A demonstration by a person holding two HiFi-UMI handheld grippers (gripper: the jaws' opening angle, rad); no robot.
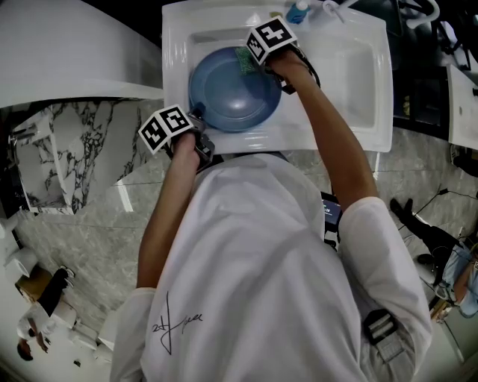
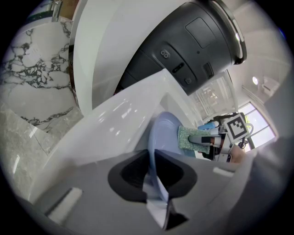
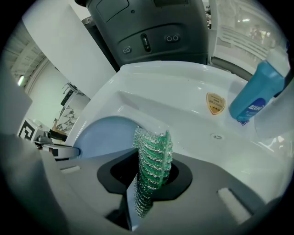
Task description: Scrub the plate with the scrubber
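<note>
- Nearest me, at the basin's front edge, the left gripper (image 1: 196, 119) was closed narrow on the near-left rim of the round blue plate (image 1: 231, 93), with the rim pinched between its pads.
- That plate sat inside the white ceramic sink (image 1: 358, 74), seemingly tipped a little, with its hollow face turned upward. Being round, it had no long axis of its own.
- Farther on, the right gripper (image 1: 256, 66) was clamped on the flat green glittery scrubber pad (image 1: 244, 60), which lay at the plate's far rim, apparently against it.
- The pad's long axis ran out along those jaws and pointed down toward the plate's face.
- I judged the scrubbing to be under way. I saw neither foam nor dirt, so I could not tell how much of the face was left.
- Farthest off, a blue plastic bottle (image 1: 299, 11) sat on the sink's back ledge.
</note>
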